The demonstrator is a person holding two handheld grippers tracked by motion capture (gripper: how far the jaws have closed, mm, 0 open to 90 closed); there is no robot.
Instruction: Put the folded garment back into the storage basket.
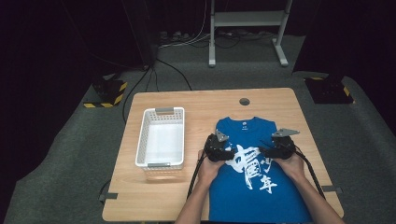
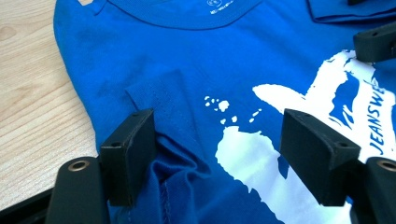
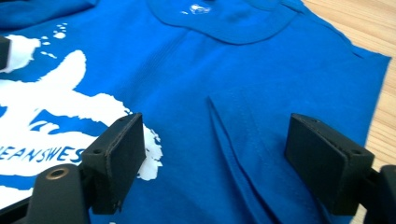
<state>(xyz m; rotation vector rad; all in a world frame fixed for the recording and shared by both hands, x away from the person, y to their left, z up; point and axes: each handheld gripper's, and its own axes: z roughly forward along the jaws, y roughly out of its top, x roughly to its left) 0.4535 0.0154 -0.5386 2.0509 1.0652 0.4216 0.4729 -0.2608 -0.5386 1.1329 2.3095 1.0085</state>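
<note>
A blue T-shirt (image 1: 252,177) with a white print lies flat on the wooden table (image 1: 201,107), collar away from the person and sleeves folded in over the chest. My left gripper (image 1: 218,145) rests over the shirt's left chest. Its jaws stand open in the left gripper view (image 2: 215,135), with a bunched fold of the sleeve (image 2: 177,170) lying loose beside the left jaw. My right gripper (image 1: 280,147) hovers over the right chest. It is open too (image 3: 219,149), with the folded sleeve's edge (image 3: 233,135) lying flat between the jaws, not pinched.
A white slotted basket (image 1: 142,135) stands on the left half of the table. A round cable hole (image 1: 244,101) sits near the far edge. Beyond the table is grey carpet with cables and a white desk frame (image 1: 212,42).
</note>
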